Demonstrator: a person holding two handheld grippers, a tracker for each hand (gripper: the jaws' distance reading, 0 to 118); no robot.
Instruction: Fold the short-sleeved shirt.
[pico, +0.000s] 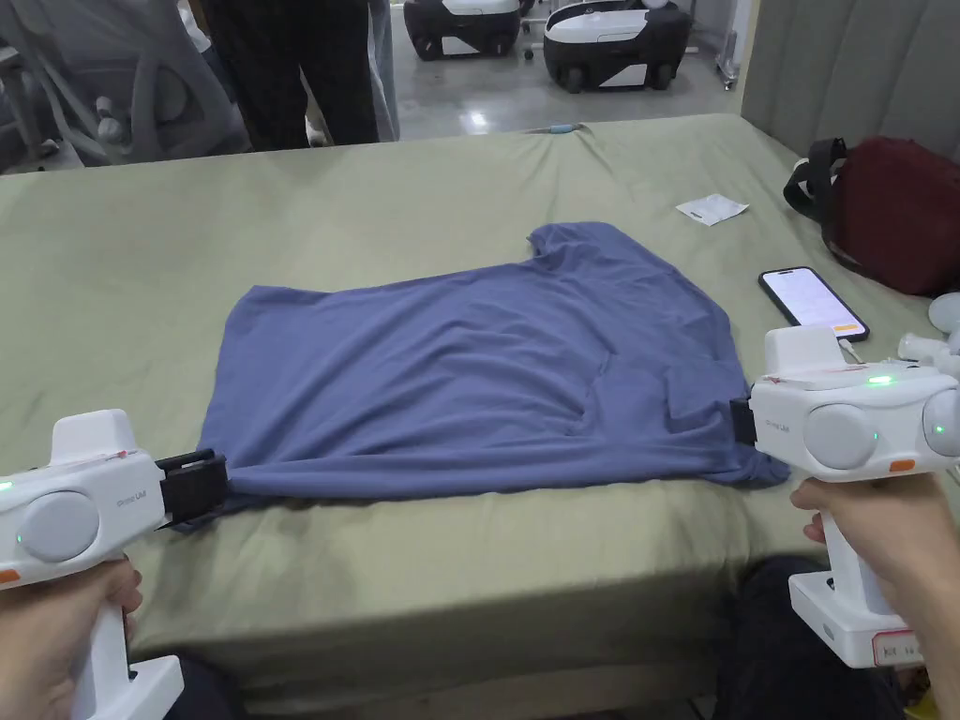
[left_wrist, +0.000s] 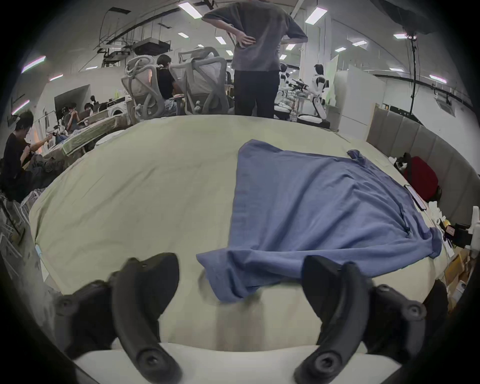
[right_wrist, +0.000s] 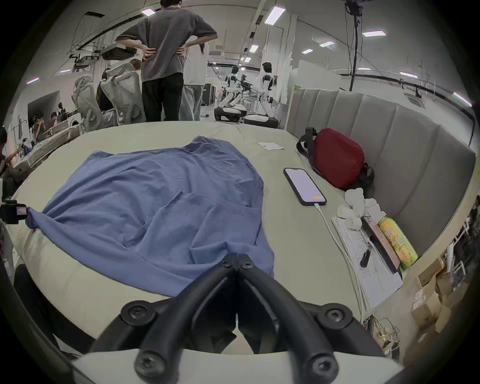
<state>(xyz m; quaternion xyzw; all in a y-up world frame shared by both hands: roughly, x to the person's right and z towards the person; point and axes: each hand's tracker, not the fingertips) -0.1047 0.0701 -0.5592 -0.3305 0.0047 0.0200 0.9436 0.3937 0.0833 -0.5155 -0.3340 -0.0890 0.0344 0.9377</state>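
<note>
Now the soft blue short-sleeved shirt (pico: 487, 375) lies folded in half in the middle of the green bed sheet (pico: 141, 234). At lower right, the right gripper (right_wrist: 237, 259) pinches its corner tight. At lower left, the left gripper (left_wrist: 241, 275) gapes wide, its jaws either side of the other corner.

The left gripper (left_wrist: 240, 275) sits at seven o'clock in the head view, jaws spread wide apart. The right gripper (right_wrist: 237, 259), at three o'clock, has its jaws pinched together on blue cloth.
</note>
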